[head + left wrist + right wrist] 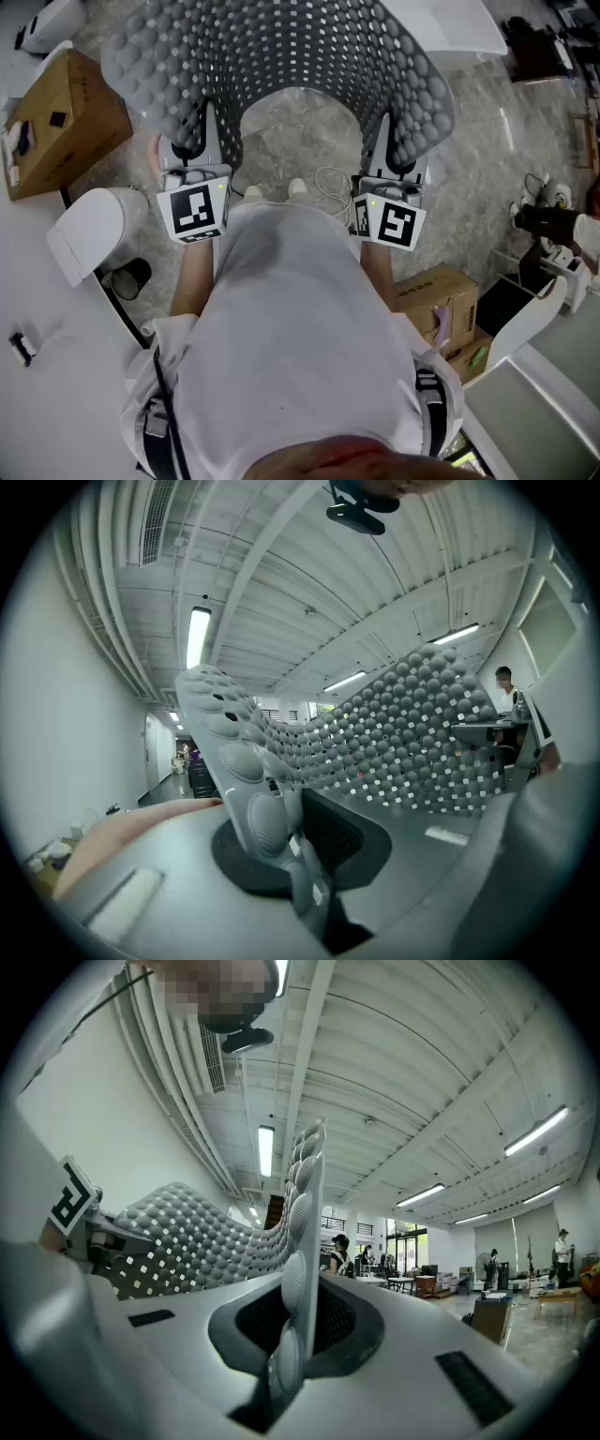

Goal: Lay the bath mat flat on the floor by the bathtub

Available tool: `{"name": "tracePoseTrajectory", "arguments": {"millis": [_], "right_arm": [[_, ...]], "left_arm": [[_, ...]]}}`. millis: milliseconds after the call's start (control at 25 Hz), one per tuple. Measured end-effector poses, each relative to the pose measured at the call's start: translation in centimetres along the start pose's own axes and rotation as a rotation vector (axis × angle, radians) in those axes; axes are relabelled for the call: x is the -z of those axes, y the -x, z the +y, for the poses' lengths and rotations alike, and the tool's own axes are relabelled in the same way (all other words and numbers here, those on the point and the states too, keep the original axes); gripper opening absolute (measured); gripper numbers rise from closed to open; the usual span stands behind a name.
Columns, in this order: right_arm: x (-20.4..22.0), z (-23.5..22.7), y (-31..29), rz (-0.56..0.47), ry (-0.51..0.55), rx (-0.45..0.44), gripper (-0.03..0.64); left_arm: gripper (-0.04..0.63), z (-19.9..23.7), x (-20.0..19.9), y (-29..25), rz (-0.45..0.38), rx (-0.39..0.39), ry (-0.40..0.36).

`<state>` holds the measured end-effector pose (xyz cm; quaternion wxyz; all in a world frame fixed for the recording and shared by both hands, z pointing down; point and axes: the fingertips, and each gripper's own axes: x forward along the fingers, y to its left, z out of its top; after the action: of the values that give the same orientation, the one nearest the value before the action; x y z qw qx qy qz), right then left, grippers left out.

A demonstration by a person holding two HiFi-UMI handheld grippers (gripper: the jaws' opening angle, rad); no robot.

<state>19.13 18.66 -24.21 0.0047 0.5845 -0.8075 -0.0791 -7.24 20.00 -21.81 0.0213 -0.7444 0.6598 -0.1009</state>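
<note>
A grey bath mat (281, 47) with round bumps and small holes hangs in the air in front of me, bowed into an arch between both grippers. My left gripper (192, 141) is shut on its left edge, and my right gripper (394, 150) is shut on its right edge. In the left gripper view the left gripper (281, 846) points up at the ceiling, the bath mat (403, 733) pinched between its jaws and curving off to the right. In the right gripper view the right gripper (291, 1335) clamps the bath mat (187, 1227), whose edge stands upright.
Grey marble floor (300, 141) lies under the mat, with my shoes (277, 190) and a white cable (333, 183) on it. A cardboard box (61, 122) stands at the left, more boxes (441, 300) at the right, and a white fixture (450, 23) at the top right.
</note>
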Motion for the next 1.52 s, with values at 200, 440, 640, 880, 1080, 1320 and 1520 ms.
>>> {"name": "tracePoseTrajectory", "arguments": {"millis": [200,440,640,880,1080,1320,1520], "right_arm": [[0.5,1.2,0.7,-0.006,-0.070,-0.012,0.020],[1.3,1.5,1.2,0.022,-0.057,-0.006,0.020],[1.1,3.1,0.7,0.042,-0.043,-0.010,0.020],[0.3,6.9,-0.5,0.047,-0.053,-0.028,0.020],[-0.7,10.1,-0.3,0.024,-0.043,-0.026,0.020],[-0.1,10.8,0.8,0.064,-0.036,0.004,0.020],[0.3,11.3,0.0,0.082,-0.029,0.013,0.020]], "left_arm": [[0.021,0.7,0.8,0.7,0.012,0.002,-0.015],[0.023,0.6,2.1,1.0,0.037,0.042,-0.005],[0.026,1.6,2.6,1.4,0.042,0.067,0.005],[0.029,4.2,3.7,1.6,0.045,0.082,0.012],[0.034,7.6,4.5,2.2,0.037,0.103,0.025],[0.035,9.0,6.1,2.7,0.062,0.121,0.051],[0.035,9.7,7.1,1.9,0.077,0.135,0.066]]}}
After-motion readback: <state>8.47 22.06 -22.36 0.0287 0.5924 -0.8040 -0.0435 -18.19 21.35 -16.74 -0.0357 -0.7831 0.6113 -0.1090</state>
